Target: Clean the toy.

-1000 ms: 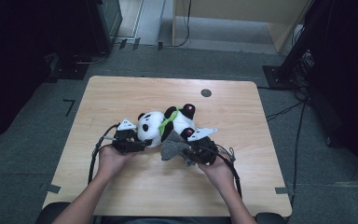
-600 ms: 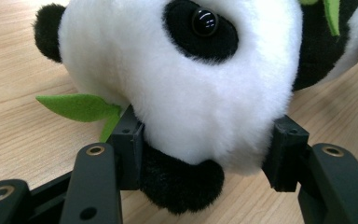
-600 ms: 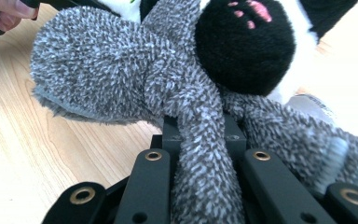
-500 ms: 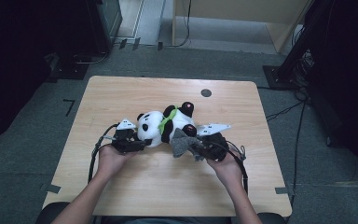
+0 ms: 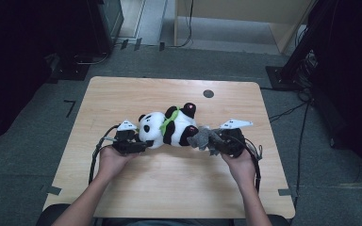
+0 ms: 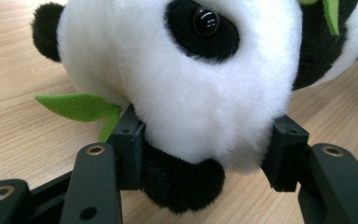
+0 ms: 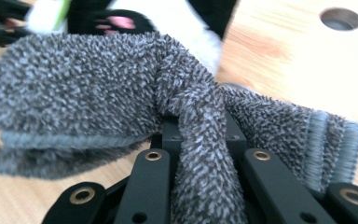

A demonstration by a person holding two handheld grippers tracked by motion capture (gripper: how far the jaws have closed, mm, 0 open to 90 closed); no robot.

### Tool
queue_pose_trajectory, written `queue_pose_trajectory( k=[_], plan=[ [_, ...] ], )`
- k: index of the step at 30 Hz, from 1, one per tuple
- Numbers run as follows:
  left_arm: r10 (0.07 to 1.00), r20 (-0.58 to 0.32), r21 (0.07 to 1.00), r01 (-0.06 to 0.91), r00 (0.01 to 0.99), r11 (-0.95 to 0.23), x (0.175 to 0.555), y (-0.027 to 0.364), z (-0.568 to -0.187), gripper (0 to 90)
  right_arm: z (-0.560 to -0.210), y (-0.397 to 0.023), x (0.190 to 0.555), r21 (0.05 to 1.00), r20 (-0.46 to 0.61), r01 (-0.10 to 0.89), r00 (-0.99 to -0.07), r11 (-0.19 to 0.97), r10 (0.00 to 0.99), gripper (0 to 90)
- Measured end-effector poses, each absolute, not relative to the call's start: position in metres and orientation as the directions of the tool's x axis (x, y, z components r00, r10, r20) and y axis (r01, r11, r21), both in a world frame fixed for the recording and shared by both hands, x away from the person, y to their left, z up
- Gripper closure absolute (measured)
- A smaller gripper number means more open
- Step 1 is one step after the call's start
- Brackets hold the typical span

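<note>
Rightward has gone the right gripper (image 5: 215, 141), fingers clenching one grey cloth (image 5: 202, 139); left gripper (image 5: 139, 143) grasps one panda (image 5: 167, 129).

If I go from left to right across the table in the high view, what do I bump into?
Left claw → toy panda → fuzzy grey cloth → right claw.

Cloth (image 7: 121, 88) hiding right claw's tips
</note>
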State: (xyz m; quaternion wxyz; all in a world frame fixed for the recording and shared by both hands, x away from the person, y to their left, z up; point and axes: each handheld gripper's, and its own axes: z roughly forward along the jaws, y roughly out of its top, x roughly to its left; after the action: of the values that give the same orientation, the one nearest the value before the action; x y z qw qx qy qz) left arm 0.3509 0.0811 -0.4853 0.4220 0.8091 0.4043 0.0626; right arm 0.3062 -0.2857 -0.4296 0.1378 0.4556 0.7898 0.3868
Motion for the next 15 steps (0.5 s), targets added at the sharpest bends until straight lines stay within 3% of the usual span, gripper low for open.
queue_pose_trajectory(
  k=[4, 8, 15],
  plan=[
    [0.702, -0.237, 0.733, 0.598, 0.672, -0.325, 0.351, 0.083, -0.485, 43.4, -0.437, -0.298, 0.316, 0.725, 0.146, 0.646, -0.483, 0.239, 0.863, 79.2],
    [0.694, -0.224, 0.735, 0.586, 0.684, -0.34, 0.35, 0.083, -0.485, 43.1, -0.439, -0.316, 0.325, 0.737, 0.206, 0.666, -0.382, 0.114, 0.901, 78.9],
    [0.699, -0.243, 0.733, 0.599, 0.673, -0.322, 0.351, 0.083, -0.485, 42.9, -0.459, -0.285, 0.339, 0.709, 0.318, 0.697, -0.456, 0.111, 0.831, 78.6]
  ],
)
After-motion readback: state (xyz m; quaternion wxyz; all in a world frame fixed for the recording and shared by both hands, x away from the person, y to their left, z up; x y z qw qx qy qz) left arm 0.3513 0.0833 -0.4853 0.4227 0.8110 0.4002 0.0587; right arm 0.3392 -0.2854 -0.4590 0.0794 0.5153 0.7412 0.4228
